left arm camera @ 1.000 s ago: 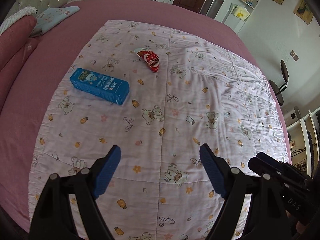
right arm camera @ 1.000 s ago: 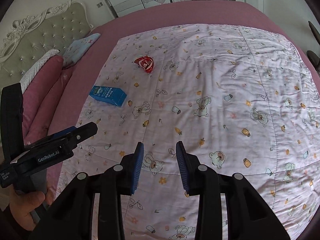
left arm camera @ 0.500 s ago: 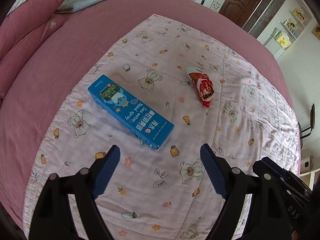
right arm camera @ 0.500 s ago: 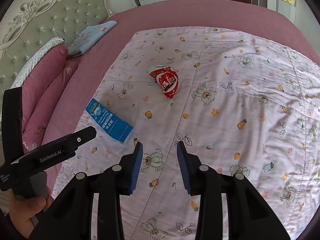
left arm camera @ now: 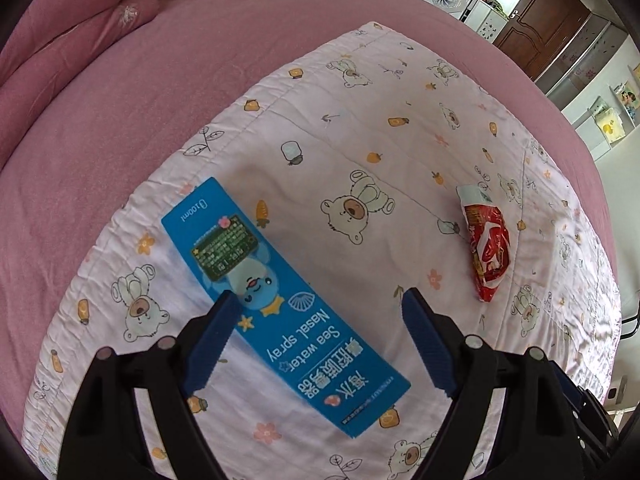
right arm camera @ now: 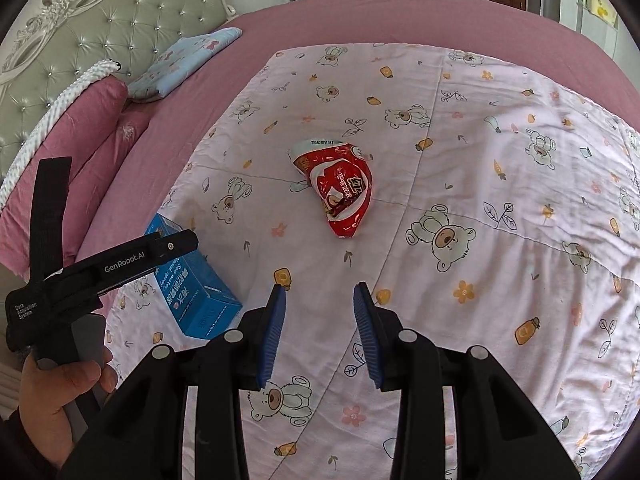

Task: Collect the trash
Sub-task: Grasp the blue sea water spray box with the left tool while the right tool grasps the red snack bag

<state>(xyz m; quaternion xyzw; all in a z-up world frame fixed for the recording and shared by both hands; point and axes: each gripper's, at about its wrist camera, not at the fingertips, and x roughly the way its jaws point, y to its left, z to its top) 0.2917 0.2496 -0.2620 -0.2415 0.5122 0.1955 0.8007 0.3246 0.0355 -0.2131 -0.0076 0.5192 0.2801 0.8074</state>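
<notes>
A blue nasal spray box lies flat on the bear-print quilt. My left gripper is open, its jaws on either side of the box's middle, just above it. A crumpled red snack wrapper lies to the right of the box. In the right wrist view the wrapper lies ahead of my right gripper, which is open and empty above the quilt. The box shows at the left there, partly hidden by the left gripper's body.
The quilt covers a pink bed. Pink pillows, a folded blue cloth and a tufted headboard are at the left. Cabinets and a brown door stand beyond the bed.
Both grippers have moved forward and lower over the quilt. The left one now straddles the blue box. The right one has come closer to the red wrapper.
</notes>
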